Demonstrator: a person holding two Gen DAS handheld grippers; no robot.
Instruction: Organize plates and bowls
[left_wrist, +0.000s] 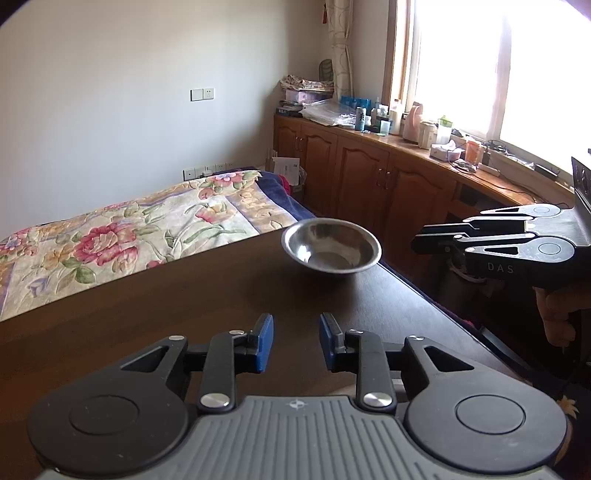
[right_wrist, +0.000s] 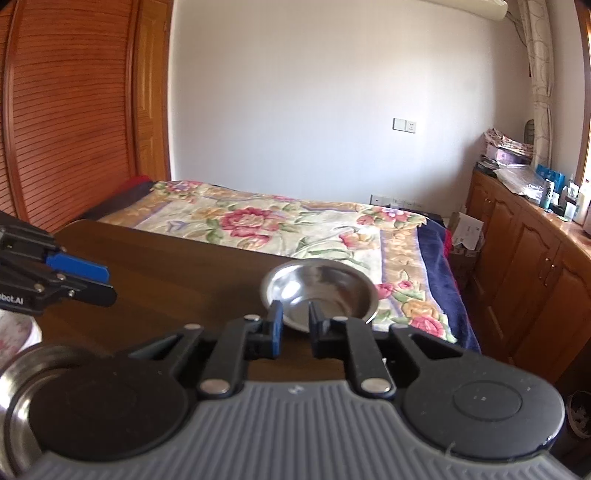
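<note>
Desk: dark brown desk (left_wrist: 147, 325) fills the lower half of both views, with a floral bed (left_wrist: 110, 236) beyond it.
Bowl: steel bowl (left_wrist: 331, 244) sits empty near the desk's far right corner, centre-right in the left wrist view.
Left claw: left claw (left_wrist: 296, 341) hovers low over the desk, blue pads apart, holding nothing.
Right claw: right claw (right_wrist: 296, 325) is slightly parted, empty, just before the bowl's near rim.
Second bowl: another steel bowl (right_wrist: 22, 376) shows at lower left of the right wrist view.
</note>
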